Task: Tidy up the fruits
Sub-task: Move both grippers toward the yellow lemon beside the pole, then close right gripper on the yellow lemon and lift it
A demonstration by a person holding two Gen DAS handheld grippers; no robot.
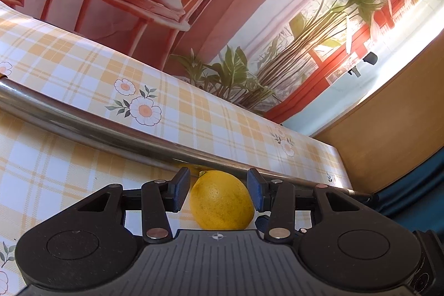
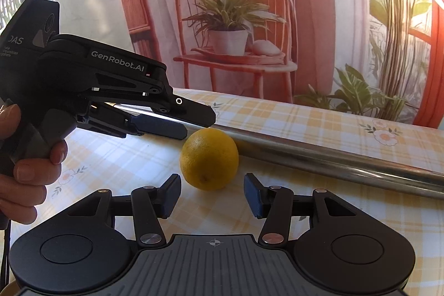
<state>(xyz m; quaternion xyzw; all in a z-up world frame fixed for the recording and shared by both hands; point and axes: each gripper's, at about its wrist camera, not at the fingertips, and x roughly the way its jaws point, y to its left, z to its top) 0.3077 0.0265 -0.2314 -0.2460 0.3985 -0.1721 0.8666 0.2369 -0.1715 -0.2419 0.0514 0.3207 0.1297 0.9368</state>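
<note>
2 grippers share a table under a yellow plaid tablecloth printed with daisies, a chair-and-plant backdrop filling the upper frame. 1 steel tube slants across the cloth from centre to right edge. Left gripper spreads wide around the lemon, pads just clear. Right gripper gapes wide, empty, the lemon just ahead at frame centre.

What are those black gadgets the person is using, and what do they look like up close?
Both are matte black handheld tools. The right gripper has two hinged arms with silver rivets, dark blue ribbed pads and a grey ridged base. The left gripper, seen side-on, has a pistol handle and white "GenRobot.AI" lettering. The hand shows no sleeve.
</note>
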